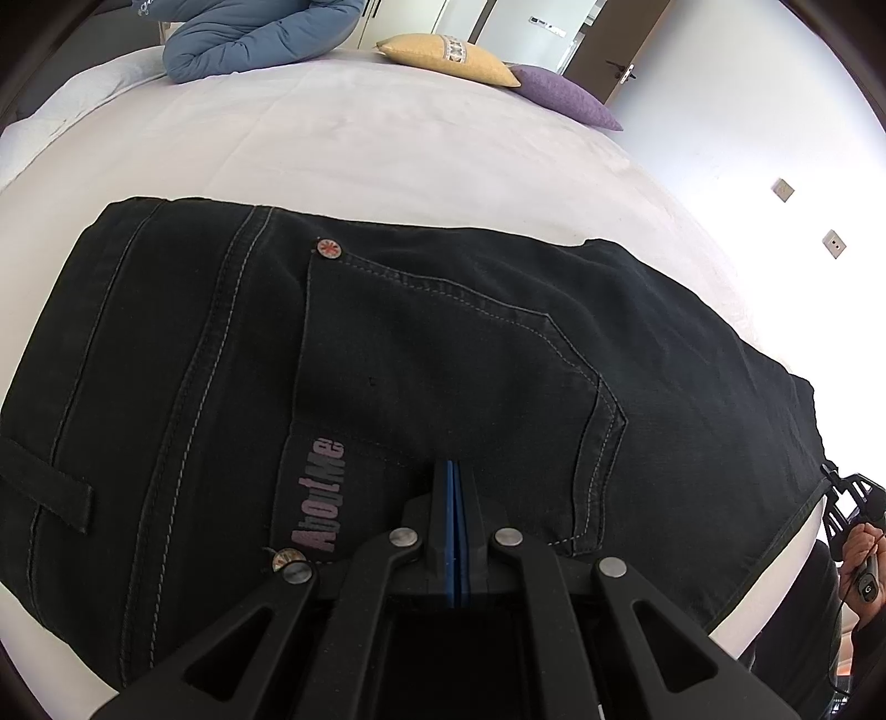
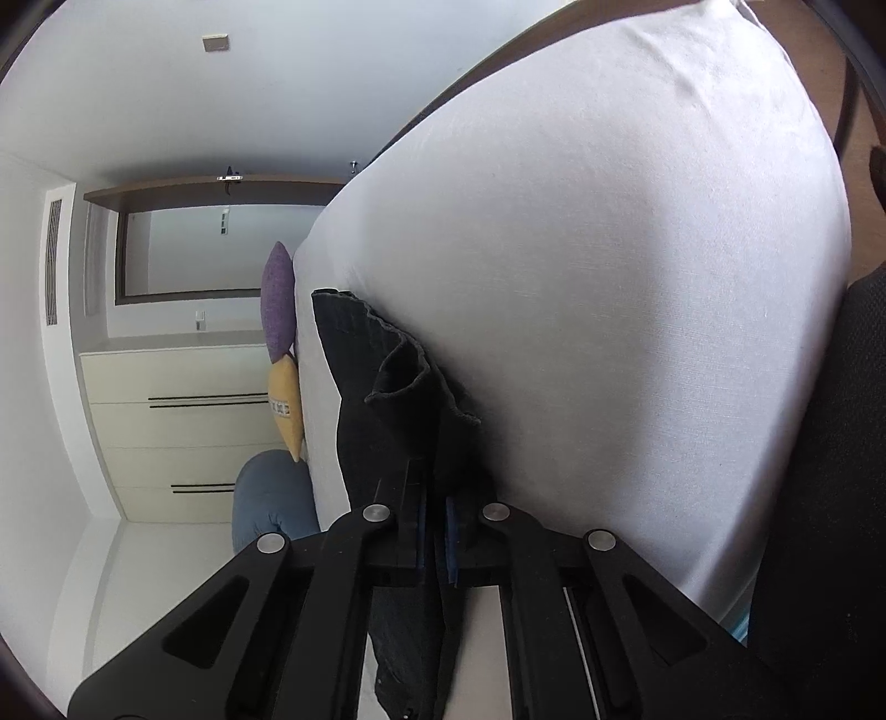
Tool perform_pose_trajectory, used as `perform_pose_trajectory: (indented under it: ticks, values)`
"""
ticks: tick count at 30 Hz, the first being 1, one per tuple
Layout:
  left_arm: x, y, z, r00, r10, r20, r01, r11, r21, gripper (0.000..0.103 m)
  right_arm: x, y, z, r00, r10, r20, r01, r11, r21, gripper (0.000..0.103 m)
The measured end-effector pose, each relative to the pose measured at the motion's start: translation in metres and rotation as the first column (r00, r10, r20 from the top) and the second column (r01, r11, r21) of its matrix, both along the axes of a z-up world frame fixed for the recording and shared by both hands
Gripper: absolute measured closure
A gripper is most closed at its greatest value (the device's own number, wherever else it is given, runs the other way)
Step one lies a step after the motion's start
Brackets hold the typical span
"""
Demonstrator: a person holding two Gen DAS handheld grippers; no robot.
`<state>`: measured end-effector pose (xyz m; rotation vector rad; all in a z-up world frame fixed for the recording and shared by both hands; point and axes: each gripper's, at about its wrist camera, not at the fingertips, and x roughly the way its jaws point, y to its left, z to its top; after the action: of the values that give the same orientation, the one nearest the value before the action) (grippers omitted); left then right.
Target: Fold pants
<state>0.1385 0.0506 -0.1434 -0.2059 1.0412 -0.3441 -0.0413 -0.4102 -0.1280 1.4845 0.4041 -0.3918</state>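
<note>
Pants [image 1: 443,343], black, lie spread on the white bed [image 1: 387,149], seat side up with the back pocket facing me. My left tool [image 1: 454,471] hangs just over that pocket, its blue pads pressed together with nothing between them. My right tool [image 2: 434,498] is clamped on a bunched edge of the pants [image 2: 398,387] at the mattress side.

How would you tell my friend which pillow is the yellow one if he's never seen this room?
Start at the big white bed and look to its far edge, past the black pants. Two small pillows lie side by side there, next to a puffy blue blanket. The yellow pillow has a patterned white stripe across its middle; its neighbour, the purple pillow, is plain.
</note>
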Motion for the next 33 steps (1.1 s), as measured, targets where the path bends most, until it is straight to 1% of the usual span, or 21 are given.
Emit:
perform_pose_trajectory:
  ticks: [3,7,9,10,11,13,14,15,16,17,18,20,21,22,23,24,25,26,28,30,33]
  values:
    - [-0.001,0.001,0.0,1.0,0.002,0.003,-0.002,1.0,-0.007,0.098,0.003,0.002,0.01,1.0,0.008,-0.019,-0.009,0.999,-0.043,0.1]
    - [-0.004,0.003,-0.001,1.0,0.009,0.01,-0.009,1.0,-0.022,0.098,0.012,0.009,0.038,0.997,0.046,-0.055,-0.054,0.987,-0.152,0.1]
    - [-0.005,0.005,-0.002,1.0,0.012,0.012,-0.012,0.999,-0.03,0.098,0.026,0.02,0.064,0.992,0.091,-0.09,-0.112,0.961,-0.254,0.1]
    - [-0.006,0.006,-0.002,1.0,0.014,0.013,-0.013,0.999,-0.033,0.098,0.035,0.029,0.078,0.986,0.122,-0.112,-0.151,0.938,-0.312,0.1]
    - [-0.006,0.006,-0.002,1.0,0.015,0.014,-0.015,0.999,-0.035,0.098,0.046,0.042,0.094,0.977,0.163,-0.139,-0.204,0.901,-0.382,0.1]
    - [-0.007,0.008,-0.002,1.0,0.018,0.017,-0.017,0.999,-0.038,0.098,0.073,0.082,0.124,0.938,0.264,-0.224,-0.344,0.774,-0.531,0.1]
    - [-0.008,0.008,-0.002,1.0,0.02,0.017,-0.019,0.999,-0.04,0.098,0.09,0.118,0.139,0.896,0.324,-0.305,-0.444,0.648,-0.619,0.1]
    - [-0.009,0.009,-0.002,1.0,0.023,0.016,-0.022,0.999,-0.044,0.098,0.103,0.151,0.145,0.854,0.358,-0.378,-0.519,0.529,-0.672,0.1]
    - [-0.009,0.01,-0.002,1.0,0.026,0.015,-0.025,0.999,-0.046,0.098,0.115,0.188,0.146,0.801,0.382,-0.46,-0.591,0.388,-0.707,0.1]
    - [-0.009,0.011,-0.002,0.999,0.03,0.013,-0.029,0.998,-0.049,0.098,0.128,0.231,0.138,0.725,0.401,-0.561,-0.67,0.219,-0.71,0.1]
    - [-0.009,0.011,-0.002,0.999,0.034,0.009,-0.034,0.998,-0.053,0.098,0.136,0.26,0.124,0.666,0.41,-0.624,-0.717,0.118,-0.687,0.1]
    - [-0.008,0.014,0.0,0.999,0.048,-0.009,-0.049,0.997,-0.064,0.098,0.144,0.294,0.095,0.579,0.422,-0.697,-0.777,0.027,-0.629,0.1]
    - [-0.008,0.014,0.002,0.998,0.056,-0.021,-0.057,0.997,-0.06,0.098,0.149,0.304,0.077,0.54,0.412,-0.734,-0.804,-0.004,-0.594,0.1]
    - [-0.008,0.012,0.009,0.997,0.069,-0.032,-0.07,0.997,-0.034,0.099,0.152,0.31,0.062,0.511,0.388,-0.767,-0.825,-0.029,-0.564,0.1]
    - [-0.01,0.009,0.015,0.997,0.072,-0.027,-0.073,0.997,-0.022,0.094,0.152,0.315,0.055,0.495,0.367,-0.788,-0.834,-0.055,-0.549,0.1]
    - [-0.013,0.005,0.022,0.997,0.071,-0.014,-0.071,0.997,-0.022,0.07,0.149,0.32,0.048,0.473,0.345,-0.811,-0.842,-0.095,-0.532,0.1]
    - [-0.017,-0.001,0.033,0.998,0.064,0.011,-0.063,0.997,-0.045,0.045,0.152,0.321,0.047,0.471,0.338,-0.815,-0.841,-0.108,-0.531,0.1]
    - [-0.02,-0.006,0.04,0.997,0.065,0.029,-0.062,0.996,-0.067,0.035,0.15,0.321,0.047,0.473,0.343,-0.812,-0.839,-0.107,-0.534,0.1]
    - [-0.025,-0.02,0.055,0.996,0.069,0.051,-0.061,0.989,-0.134,0.017,0.151,0.313,0.05,0.482,0.361,-0.798,-0.838,-0.076,-0.54,0.1]
    - [-0.023,-0.041,0.064,0.999,0.034,0.043,-0.024,0.975,-0.219,0.009,0.149,0.309,0.05,0.495,0.368,-0.787,-0.832,-0.063,-0.552,0.1]
    - [-0.013,-0.08,0.064,0.999,-0.035,-0.009,0.03,0.951,-0.307,0.008,0.128,0.306,0.052,0.513,0.37,-0.775,-0.818,-0.063,-0.571,0.1]
